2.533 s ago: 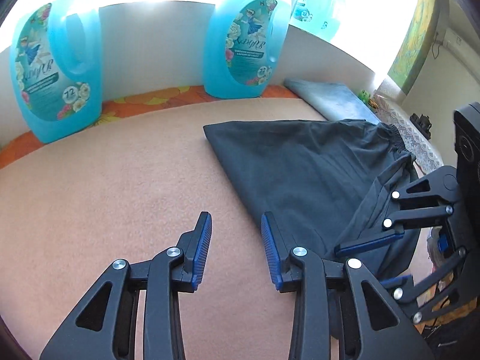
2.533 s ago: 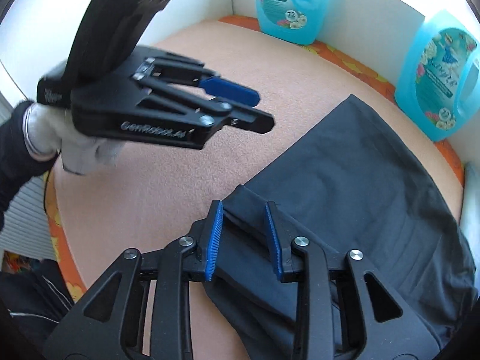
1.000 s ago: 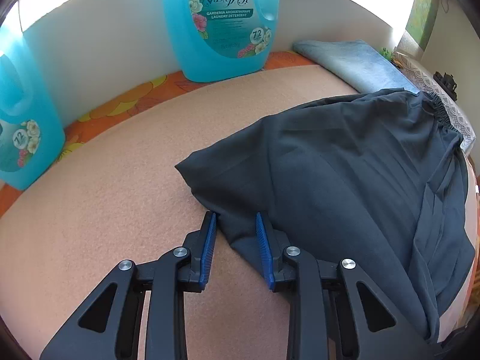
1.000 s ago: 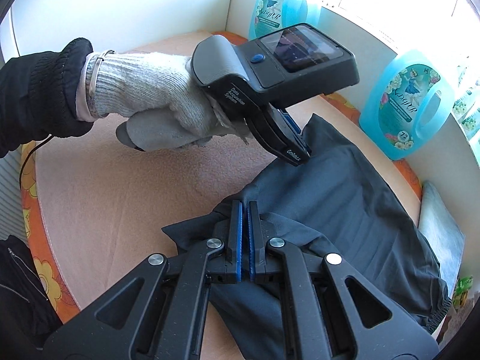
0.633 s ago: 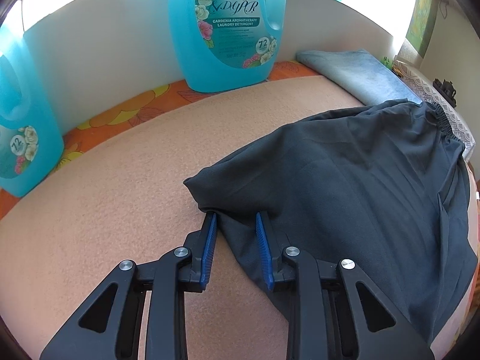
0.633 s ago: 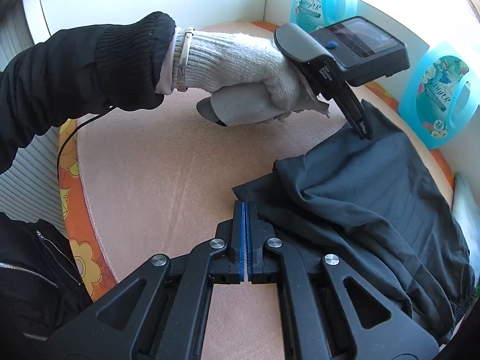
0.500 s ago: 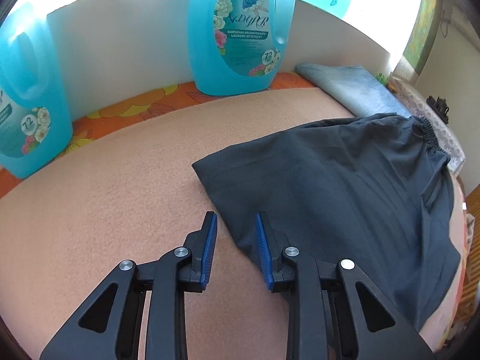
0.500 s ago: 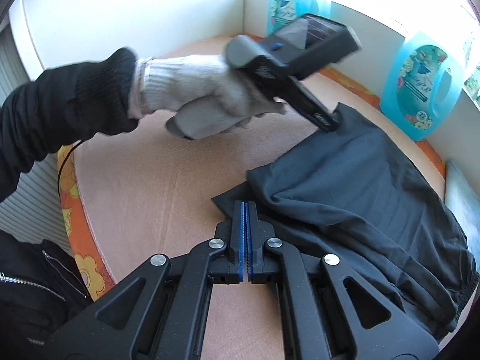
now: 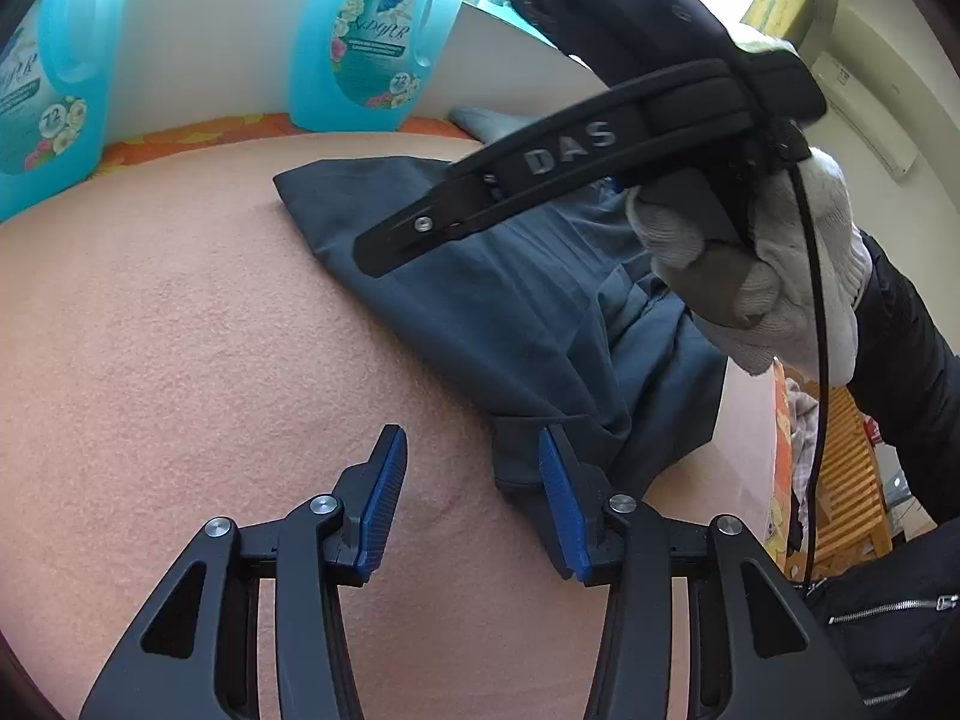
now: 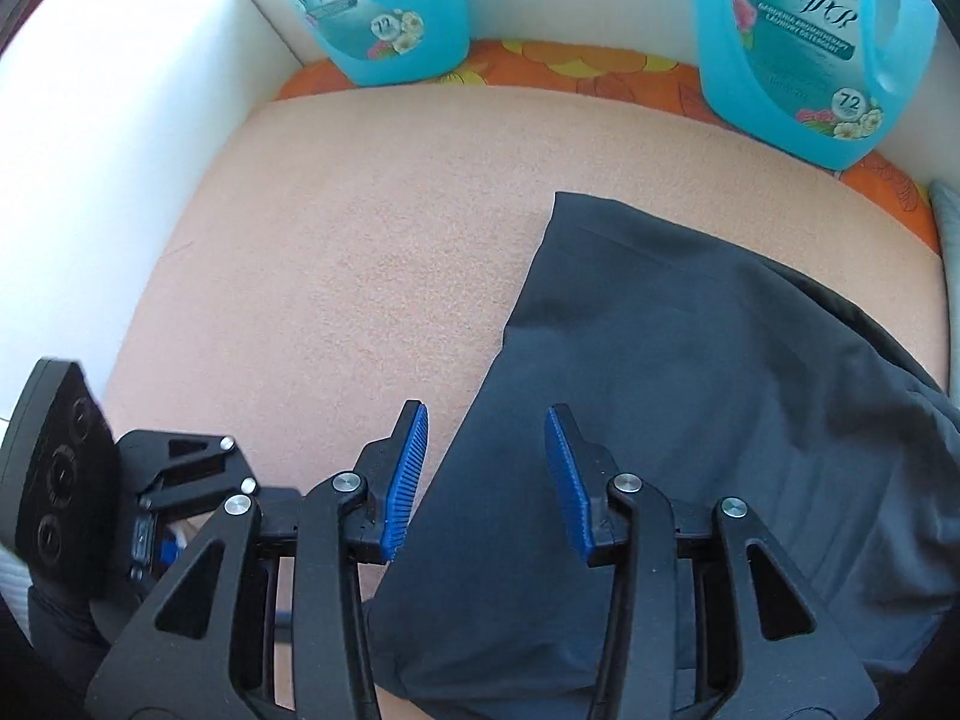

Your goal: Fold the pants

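Note:
The dark grey pants (image 9: 492,312) lie folded on a peach blanket (image 9: 180,330), seen also in the right wrist view (image 10: 690,372). My left gripper (image 9: 471,489) is open and empty over the blanket, its right finger at the pants' near corner. My right gripper (image 10: 486,468) is open and empty, just above the pants' left edge. In the left wrist view the right gripper's body (image 9: 570,156), held by a white-gloved hand (image 9: 768,276), hangs over the pants. The left gripper's body (image 10: 120,498) shows low left in the right wrist view.
Blue detergent jugs (image 9: 378,36) (image 9: 42,78) stand along the white wall; they also show in the right wrist view (image 10: 384,6) (image 10: 798,42). An orange flowered sheet (image 10: 600,69) borders the blanket. A folded light blue cloth (image 9: 486,120) lies behind the pants. A wooden slatted rack (image 9: 852,480) is at right.
My right gripper has opened and let go of the pants' edge. My left gripper has opened wider and drawn back toward the pants' near corner. The pants lie flatter.

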The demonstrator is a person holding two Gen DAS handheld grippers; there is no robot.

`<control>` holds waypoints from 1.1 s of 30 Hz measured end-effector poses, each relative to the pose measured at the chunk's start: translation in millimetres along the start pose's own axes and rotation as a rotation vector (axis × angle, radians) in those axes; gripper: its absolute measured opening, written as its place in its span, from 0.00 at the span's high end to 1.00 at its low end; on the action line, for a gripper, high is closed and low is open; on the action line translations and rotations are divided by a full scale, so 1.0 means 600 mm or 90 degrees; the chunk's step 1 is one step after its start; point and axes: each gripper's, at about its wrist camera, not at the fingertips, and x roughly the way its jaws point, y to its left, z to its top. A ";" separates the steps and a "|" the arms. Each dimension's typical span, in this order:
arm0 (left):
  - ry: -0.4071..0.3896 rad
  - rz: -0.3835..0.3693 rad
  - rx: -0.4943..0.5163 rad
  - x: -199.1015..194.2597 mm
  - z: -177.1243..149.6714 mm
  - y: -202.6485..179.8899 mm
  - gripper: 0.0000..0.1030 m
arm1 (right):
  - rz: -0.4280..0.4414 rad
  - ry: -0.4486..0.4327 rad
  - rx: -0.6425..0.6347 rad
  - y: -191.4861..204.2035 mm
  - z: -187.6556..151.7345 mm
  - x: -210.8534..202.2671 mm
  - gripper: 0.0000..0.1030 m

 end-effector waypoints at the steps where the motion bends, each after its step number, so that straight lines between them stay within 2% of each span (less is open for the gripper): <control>1: 0.002 -0.005 0.004 0.001 -0.003 -0.004 0.57 | -0.030 0.014 -0.008 0.011 0.005 0.012 0.58; 5: 0.003 -0.005 0.025 0.010 0.000 -0.023 0.57 | -0.129 0.045 -0.041 0.037 0.016 0.036 0.58; 7: 0.010 0.000 0.044 0.022 0.001 -0.035 0.57 | -0.161 0.058 -0.056 0.042 0.018 0.044 0.58; 8: 0.017 0.002 0.053 0.030 0.000 -0.040 0.57 | -0.170 0.060 -0.062 0.042 0.017 0.047 0.63; 9: 0.025 0.007 0.060 0.040 0.001 -0.045 0.57 | -0.177 0.065 -0.068 0.041 0.015 0.052 0.81; 10: 0.031 0.008 0.067 0.046 -0.001 -0.051 0.57 | -0.177 0.067 -0.069 0.037 0.013 0.053 0.89; 12: 0.029 0.010 0.081 0.051 -0.003 -0.058 0.57 | -0.182 0.052 -0.075 0.033 0.007 0.046 0.97; 14: 0.023 0.003 0.079 0.046 0.000 -0.061 0.57 | -0.176 0.034 -0.082 0.028 -0.003 0.029 0.97; 16: 0.009 -0.005 0.075 0.030 -0.005 -0.061 0.51 | -0.161 0.011 -0.071 0.012 -0.011 0.003 0.98; 18: -0.011 -0.013 0.061 0.018 -0.001 -0.054 0.51 | -0.133 -0.008 -0.052 -0.012 -0.018 -0.024 0.98; 22: -0.027 -0.033 0.047 0.008 0.011 -0.051 0.50 | -0.137 -0.052 -0.015 -0.074 -0.043 -0.076 0.98; 29: -0.047 -0.046 0.057 0.003 0.032 -0.056 0.50 | -0.098 -0.097 0.057 -0.181 -0.087 -0.139 0.98; 33: -0.083 -0.071 0.036 -0.005 0.063 -0.039 0.50 | -0.093 -0.112 0.081 -0.213 -0.088 -0.151 0.98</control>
